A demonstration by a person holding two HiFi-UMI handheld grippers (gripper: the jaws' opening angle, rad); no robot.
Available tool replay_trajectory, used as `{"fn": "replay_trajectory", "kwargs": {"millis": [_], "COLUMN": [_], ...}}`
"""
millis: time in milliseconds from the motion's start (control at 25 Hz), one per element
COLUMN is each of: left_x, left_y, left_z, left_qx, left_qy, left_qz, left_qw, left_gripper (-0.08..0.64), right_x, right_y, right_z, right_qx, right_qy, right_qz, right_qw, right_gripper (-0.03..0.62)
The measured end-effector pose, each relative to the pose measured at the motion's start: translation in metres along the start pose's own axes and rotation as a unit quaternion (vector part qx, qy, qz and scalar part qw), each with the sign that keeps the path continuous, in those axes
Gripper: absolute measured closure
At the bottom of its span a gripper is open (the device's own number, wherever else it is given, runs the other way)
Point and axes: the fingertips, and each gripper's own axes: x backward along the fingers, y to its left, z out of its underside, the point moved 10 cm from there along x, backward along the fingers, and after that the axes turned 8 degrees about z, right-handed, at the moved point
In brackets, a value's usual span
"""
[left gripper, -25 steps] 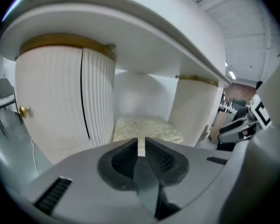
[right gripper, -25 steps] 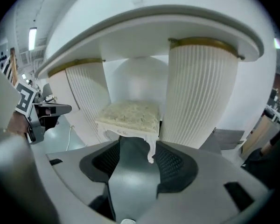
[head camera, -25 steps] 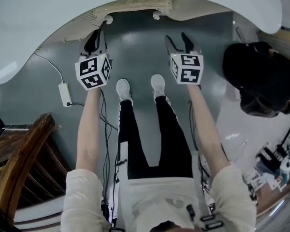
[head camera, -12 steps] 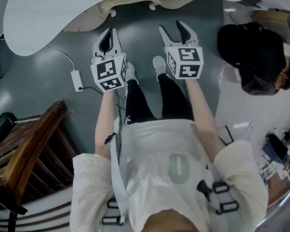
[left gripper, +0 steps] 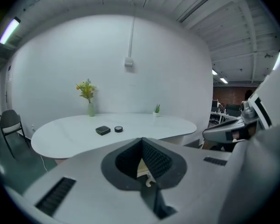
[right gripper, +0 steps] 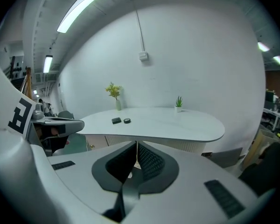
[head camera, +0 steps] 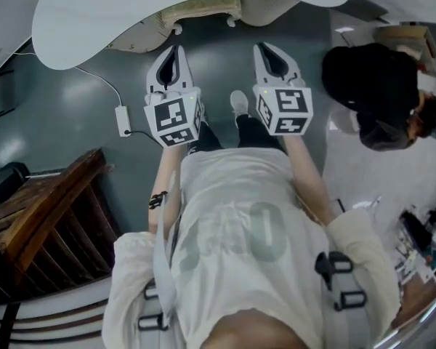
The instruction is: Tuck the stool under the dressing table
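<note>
Stool [head camera: 203, 9] is seen at the upper middle of the head view, pushed under the white table [head camera: 94, 20]. Only its cream front edge and two legs are shown past the table's rim. Both grippers are held up in front of the body, well apart from the stool. The left gripper [head camera: 176, 49] is clenched on nothing, with its pads pressed together. The jaws of the right gripper [head camera: 265, 48] have just been closing and are brought together, also on nothing.

The task is judged to be done or nearly done, so little danger remains for the stool itself. If the front edge is judged too far out, one more push is needed, and closed jaws could be slipped off the soft seat. A cable [head camera: 102, 86] with its adapter [head camera: 123, 119] is laid on the floor at the left of the feet, and it could be caught when a step back is taken. The wooden chair [head camera: 43, 202] at the lower left could be bumped as well.
</note>
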Motion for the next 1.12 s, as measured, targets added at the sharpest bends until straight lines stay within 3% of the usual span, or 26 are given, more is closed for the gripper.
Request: {"fn": "replay_trajectory", "kwargs": {"millis": [360, 560, 1120], "left_x": [0.024, 0.028, 0.027], "left_y": [-0.031, -0.033, -0.025], "left_z": [0.017, 0.033, 0.040], "left_qx": [0.015, 0.031, 0.034], "left_qy": [0.045, 0.073, 0.078], "left_qz": [0.006, -0.001, -0.008], "left_qw": [0.9989, 0.9968, 0.9963], "left_gripper": [0.555, 0.555, 0.555], "right_x": [0.028, 0.029, 0.024], "right_y": [0.000, 0.003, 0.004], "right_z": [0.021, 0.033, 0.037], "right_qx": [-0.016, 0.002, -0.013], "right_qy": [0.054, 0.086, 0.108], "right_qz": [-0.020, -0.031, -0.036], "right_qw": [0.998, 0.996, 0.993], "right_gripper": [0.589, 0.590, 0.589]}}
